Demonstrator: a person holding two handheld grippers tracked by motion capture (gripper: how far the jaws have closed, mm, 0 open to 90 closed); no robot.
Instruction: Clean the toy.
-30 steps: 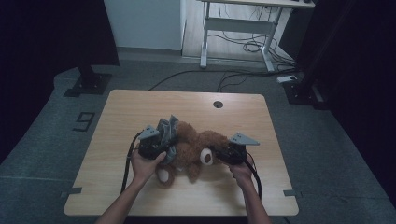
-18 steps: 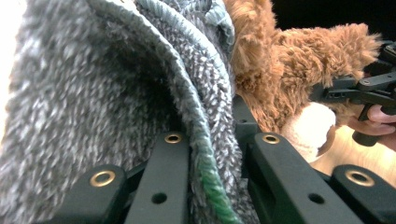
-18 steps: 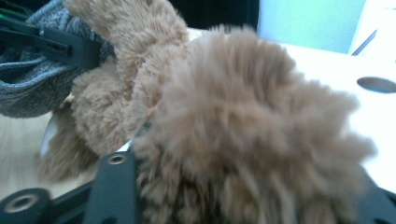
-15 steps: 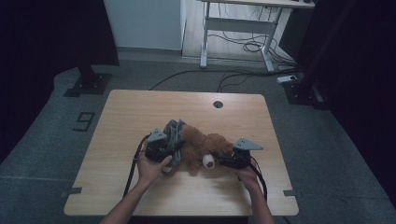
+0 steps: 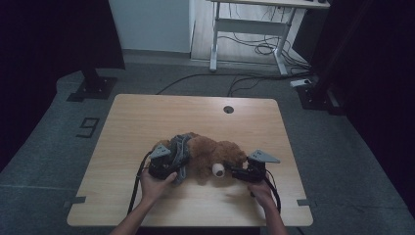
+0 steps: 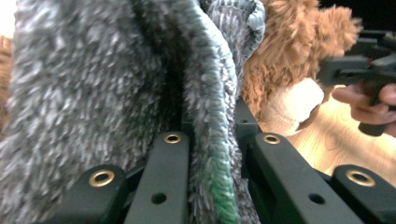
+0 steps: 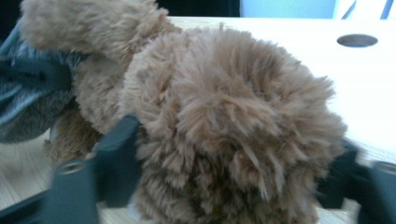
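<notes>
Brown plush toy [image 7: 224, 126] sits between the spread tongs [image 7: 233, 163], jaws closing.

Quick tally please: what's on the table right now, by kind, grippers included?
Brown plush toy: 1
Grey knitted garment, on the toy: 1
Handheld grippers: 2, the left gripper and the right gripper
Total: 4

Fluffy brown plush toy [image 5: 215, 154] in grey knitted garment [image 5: 180, 149], lying on table

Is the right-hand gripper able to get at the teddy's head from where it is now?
Probably yes: the right gripper sits right at the brown teddy, whose furry head already lies between its spread jaws, nothing in between.
</notes>
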